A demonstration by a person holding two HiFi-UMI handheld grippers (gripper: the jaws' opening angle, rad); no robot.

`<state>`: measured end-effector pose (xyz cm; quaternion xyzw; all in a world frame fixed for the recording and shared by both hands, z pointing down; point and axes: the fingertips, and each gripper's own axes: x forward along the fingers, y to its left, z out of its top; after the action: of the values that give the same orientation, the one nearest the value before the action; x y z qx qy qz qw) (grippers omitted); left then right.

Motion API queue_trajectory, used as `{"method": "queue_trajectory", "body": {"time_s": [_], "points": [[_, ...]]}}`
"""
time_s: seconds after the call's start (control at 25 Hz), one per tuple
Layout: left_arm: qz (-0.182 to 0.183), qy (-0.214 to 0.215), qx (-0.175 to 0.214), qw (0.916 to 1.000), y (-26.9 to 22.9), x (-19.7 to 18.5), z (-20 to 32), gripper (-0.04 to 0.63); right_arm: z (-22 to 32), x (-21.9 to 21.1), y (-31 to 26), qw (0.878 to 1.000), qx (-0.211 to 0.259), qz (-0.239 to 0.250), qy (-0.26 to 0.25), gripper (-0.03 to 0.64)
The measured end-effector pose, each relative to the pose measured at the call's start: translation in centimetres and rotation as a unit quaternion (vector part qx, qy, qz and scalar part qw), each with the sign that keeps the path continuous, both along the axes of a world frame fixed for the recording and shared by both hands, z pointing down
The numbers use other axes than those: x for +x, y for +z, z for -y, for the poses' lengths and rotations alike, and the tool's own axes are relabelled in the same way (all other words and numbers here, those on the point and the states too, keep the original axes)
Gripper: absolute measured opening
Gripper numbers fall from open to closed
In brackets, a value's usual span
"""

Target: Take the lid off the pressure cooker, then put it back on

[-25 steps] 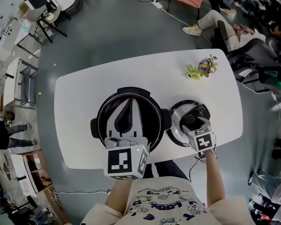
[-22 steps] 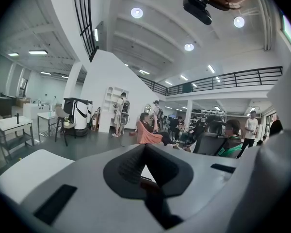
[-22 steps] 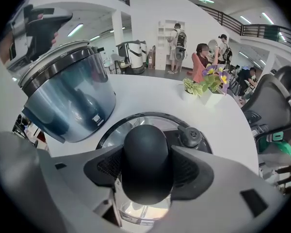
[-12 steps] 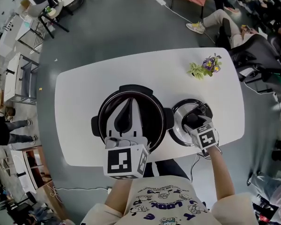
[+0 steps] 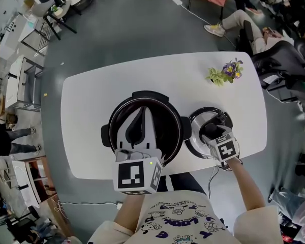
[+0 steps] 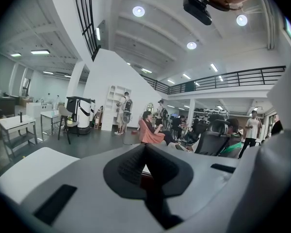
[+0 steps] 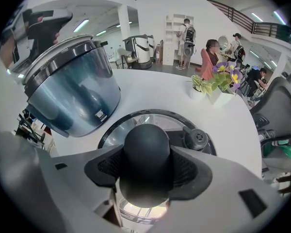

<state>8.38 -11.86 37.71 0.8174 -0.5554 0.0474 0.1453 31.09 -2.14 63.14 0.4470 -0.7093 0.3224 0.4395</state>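
White surface (image 5: 81, 111) bears the pressure cooker (image 5: 142, 96) and lid (image 5: 195, 136); the right gripper (image 7: 145, 171) grasps the lid's knob (image 7: 146, 147), and the left gripper (image 6: 145, 152) is clenched, empty.

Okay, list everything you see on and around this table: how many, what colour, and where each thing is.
table: one, white, on the grey floor
pressure cooker: one, black rim, open, centre of table
lid: one, glass with black knob, flat on table just right of the cooker
potted plant: one, green with purple flowers, far right part of table
seated people: several, beyond the table's far right
left gripper: one, white, over the open cooker, jaws shut, empty
right gripper: one, white, jaws closed on the lid's knob
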Motion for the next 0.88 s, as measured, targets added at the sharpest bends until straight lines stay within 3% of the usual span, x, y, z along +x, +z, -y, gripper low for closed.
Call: {"method": "queue_trajectory", "body": {"time_s": [0.48,0.88], "points": [[0.003,-0.015,0.003,0.9999,-0.3,-1.9,-0.5,0.014,-0.4,0.9,-0.4,1.0,-0.025,0.0,-0.005,0.294],[-0.003,-0.014,0.012,0.9998,-1.4,-2.4,-0.9,0.014,-0.4,1.9,-6.3,0.999,-0.005,0.024,0.027,0.293]]}}
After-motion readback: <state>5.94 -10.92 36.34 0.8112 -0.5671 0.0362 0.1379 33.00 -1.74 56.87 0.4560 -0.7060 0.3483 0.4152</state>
